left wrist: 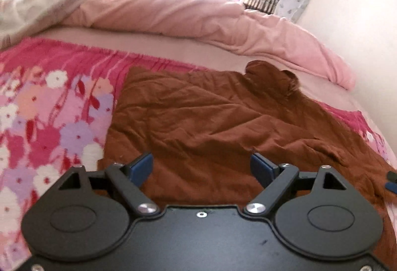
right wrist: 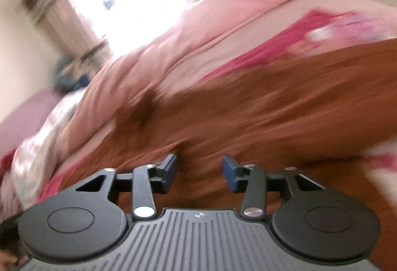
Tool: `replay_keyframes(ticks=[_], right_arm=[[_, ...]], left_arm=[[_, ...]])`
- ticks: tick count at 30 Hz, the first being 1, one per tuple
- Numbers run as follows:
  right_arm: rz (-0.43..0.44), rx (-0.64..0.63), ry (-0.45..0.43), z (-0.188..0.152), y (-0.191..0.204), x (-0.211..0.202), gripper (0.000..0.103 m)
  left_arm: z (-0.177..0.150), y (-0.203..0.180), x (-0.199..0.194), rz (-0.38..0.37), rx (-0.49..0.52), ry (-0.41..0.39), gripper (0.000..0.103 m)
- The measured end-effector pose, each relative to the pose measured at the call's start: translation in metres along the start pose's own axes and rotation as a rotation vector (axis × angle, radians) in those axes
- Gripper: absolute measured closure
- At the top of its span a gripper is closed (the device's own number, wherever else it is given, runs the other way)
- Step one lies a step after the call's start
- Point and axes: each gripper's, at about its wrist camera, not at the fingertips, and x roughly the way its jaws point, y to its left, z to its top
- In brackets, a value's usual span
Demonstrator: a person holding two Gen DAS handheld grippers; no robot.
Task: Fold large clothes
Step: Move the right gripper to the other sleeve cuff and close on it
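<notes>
Folding looks barely begun: the rumpled rust-brown cloth garment lies spread on the floral pink bedspread, both left tool and right tool spread, gripping nothing.

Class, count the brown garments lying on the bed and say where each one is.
1. The brown garment lies spread and wrinkled on the floral bedspread, in front of the pink duvet. Bedding may hide others.

Rust-brown garment lies spread and wrinkled across the frame's centre, one bunched end sticking up upper right.
</notes>
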Motion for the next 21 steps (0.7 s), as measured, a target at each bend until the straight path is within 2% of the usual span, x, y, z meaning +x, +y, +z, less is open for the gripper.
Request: replay_keyframes(ticks=[3, 8, 11, 14, 16, 18, 21], right_arm=[[-0.122, 0.052, -0.084, 0.014, -0.065, -0.04, 0.04], [-0.293, 0.2, -0.177, 0.027, -0.163, -0.09, 0.039], [-0.333, 0.321, -0.217, 0.03, -0.212, -0.102, 0.039], [-0.363, 0.383, -0.252, 0.033, -0.247, -0.104, 0.038], [-0.369, 0.435, -0.253, 0.035, -0.265, -0.1, 0.039], [-0.336, 0.471, -0.286, 0.038, -0.275, -0.099, 0.037], [-0.336, 0.491, -0.31, 0.043, -0.287, -0.096, 0.037]], left_arm=[[-0.009, -0.004, -0.018, 0.011, 0.031, -0.019, 0.016], [-0.023, -0.008, -0.032, 0.035, 0.059, -0.043, 0.016], [-0.025, -0.007, -0.03, 0.036, 0.021, -0.018, 0.016], [-0.024, -0.009, -0.028, 0.052, 0.007, -0.018, 0.016], [-0.024, -0.011, -0.026, 0.066, 0.008, -0.017, 0.016], [-0.024, -0.012, -0.023, 0.077, 0.003, -0.011, 0.016], [-0.023, -0.013, -0.018, 0.091, -0.009, 0.001, 0.016]])
